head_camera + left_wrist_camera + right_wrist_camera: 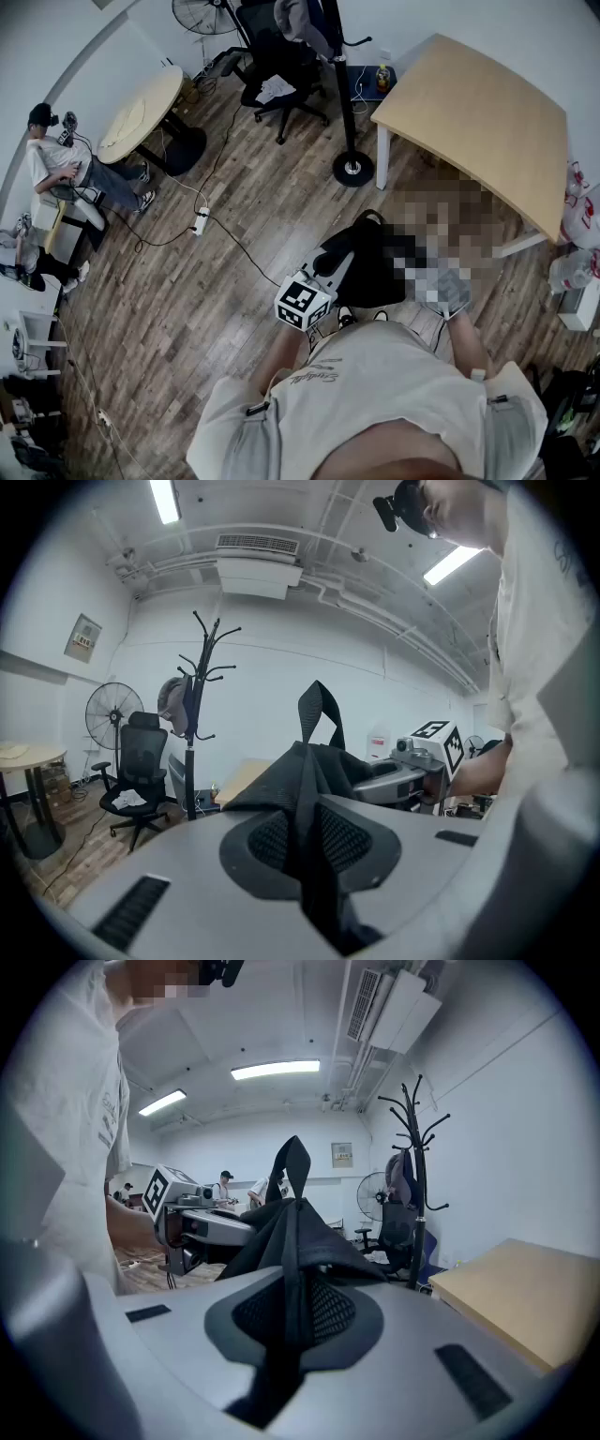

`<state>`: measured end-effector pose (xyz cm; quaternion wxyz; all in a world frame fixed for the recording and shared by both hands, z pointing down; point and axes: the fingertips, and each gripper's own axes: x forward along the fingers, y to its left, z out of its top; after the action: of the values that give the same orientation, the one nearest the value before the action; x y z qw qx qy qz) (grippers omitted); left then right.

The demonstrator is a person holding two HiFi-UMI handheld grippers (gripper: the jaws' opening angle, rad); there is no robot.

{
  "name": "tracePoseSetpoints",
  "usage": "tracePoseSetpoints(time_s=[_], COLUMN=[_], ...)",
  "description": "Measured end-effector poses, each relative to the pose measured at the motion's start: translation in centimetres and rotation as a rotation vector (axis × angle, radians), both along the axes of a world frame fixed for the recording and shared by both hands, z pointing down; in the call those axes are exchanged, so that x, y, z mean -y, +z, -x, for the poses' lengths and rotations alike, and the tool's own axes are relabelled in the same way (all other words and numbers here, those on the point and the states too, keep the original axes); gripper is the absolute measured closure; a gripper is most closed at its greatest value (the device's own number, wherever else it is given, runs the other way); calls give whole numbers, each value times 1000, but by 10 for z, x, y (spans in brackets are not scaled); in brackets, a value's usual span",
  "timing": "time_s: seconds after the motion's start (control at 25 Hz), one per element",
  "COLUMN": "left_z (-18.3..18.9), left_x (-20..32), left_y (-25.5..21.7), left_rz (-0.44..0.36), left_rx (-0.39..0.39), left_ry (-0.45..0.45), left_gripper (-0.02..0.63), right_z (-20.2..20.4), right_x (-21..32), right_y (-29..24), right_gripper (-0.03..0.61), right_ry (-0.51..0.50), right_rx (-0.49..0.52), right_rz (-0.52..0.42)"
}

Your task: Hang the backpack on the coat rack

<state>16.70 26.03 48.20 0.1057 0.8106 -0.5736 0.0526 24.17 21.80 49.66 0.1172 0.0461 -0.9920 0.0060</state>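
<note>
surface: wood floor | on it: coat rack base, power strip, office chair

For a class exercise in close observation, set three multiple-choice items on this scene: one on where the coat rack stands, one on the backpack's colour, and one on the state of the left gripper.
1. Where does the coat rack stand?
A. Between the office chair and the wooden table
B. On top of the wooden table
C. On the office chair's seat

2. What colour is the backpack?
A. Red
B. Yellow
C. Black

3. How is the left gripper?
A. Open and empty
B. Shut on backpack fabric
C. Out of every view

Answers:
1 A: the head view shows its round base between the two.
2 C: its fabric is black in all three views.
3 B: the left gripper view shows black fabric pinched between its closed jaws.
</note>
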Motion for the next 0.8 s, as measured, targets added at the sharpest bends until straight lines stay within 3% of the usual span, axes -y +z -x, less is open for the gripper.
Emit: tracePoseSetpoints(time_s=[0.8], left_z=[52], left_x=[-3], left_y=[12], left_rz=[8], left_rx=[11], left_ry=[74], left_gripper=[568], right_z=[49], right_x=[-4], right_y=[14], right_gripper=[551], right_ry=[63], right_rx=[-29], right_rz=[48])
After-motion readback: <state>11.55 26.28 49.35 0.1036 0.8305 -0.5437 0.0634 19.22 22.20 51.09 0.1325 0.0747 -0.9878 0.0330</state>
